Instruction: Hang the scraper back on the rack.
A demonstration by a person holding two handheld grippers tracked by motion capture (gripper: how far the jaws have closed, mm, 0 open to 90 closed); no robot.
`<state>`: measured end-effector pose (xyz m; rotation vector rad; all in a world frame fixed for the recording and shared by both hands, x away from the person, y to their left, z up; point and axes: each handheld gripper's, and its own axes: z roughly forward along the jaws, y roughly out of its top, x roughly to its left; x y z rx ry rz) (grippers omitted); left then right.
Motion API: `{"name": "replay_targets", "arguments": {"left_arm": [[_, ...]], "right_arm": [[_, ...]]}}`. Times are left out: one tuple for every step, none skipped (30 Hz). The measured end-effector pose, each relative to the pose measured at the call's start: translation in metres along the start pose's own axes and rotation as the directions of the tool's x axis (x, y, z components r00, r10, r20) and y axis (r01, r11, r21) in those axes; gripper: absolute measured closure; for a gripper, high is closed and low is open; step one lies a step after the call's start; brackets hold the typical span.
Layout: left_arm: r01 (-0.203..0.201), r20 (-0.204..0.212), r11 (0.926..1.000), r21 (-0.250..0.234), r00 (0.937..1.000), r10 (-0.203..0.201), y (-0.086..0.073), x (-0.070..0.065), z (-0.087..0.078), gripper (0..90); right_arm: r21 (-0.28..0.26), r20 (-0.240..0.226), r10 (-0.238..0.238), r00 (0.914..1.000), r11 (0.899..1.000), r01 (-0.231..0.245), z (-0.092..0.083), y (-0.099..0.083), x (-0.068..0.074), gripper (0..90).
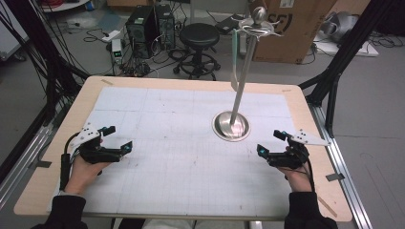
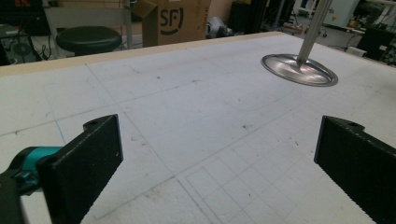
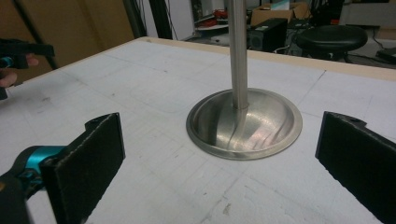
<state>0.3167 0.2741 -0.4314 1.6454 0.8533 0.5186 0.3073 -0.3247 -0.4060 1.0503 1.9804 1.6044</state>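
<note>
Here the metal stand (image 1: 231, 125) sits nearer the gaping right tongs (image 1: 270, 142).

Readable: "SF" in dark letters on the side of the brown cardboard box (image 2: 175, 21) behind the counter, in the left gripper view. Same box (image 1: 296, 26) in the high view, lettering only partly legible.

Stand (image 1: 231, 126) on table (image 1: 62, 129), right-centre.
</note>
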Motion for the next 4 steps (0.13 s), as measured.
{"name": "replay_targets", "arguments": {"left_arm": [[-0.006, -0.001, 1.0000, 0.003, 1.0000, 0.006, -0.0003, 0.0000, -0.0006, 1.7], [-0.004, -0.001, 1.0000, 0.001, 1.0000, 0.004, -0.0005, -0.0006, -0.0006, 1.7], [-0.005, 0.001, 1.0000, -0.001, 1.0000, 0.005, -0.0005, -0.0010, -0.0008, 1.7], [-0.009, -0.001, 1.0000, 0.000, 1.0000, 0.009, -0.0005, -0.0013, -0.0010, 1.7]], "right_arm": [[-0.001, 0.000, -0.001, 1.0000, 1.000, 0.001, 0.0004, 0.0000, -0.0004, 0.3], [-0.002, 0.002, 0.001, 1.0000, 1.000, -0.001, 0.0012, -0.0001, -0.0006, 0.3], [-0.001, 0.002, 0.001, 1.0000, 1.000, -0.001, 0.0015, -0.0001, -0.0009, 0.3], [-0.002, 0.003, 0.002, 1.0000, 1.000, -0.002, 0.0022, -0.0002, -0.0010, 0.3]]}}
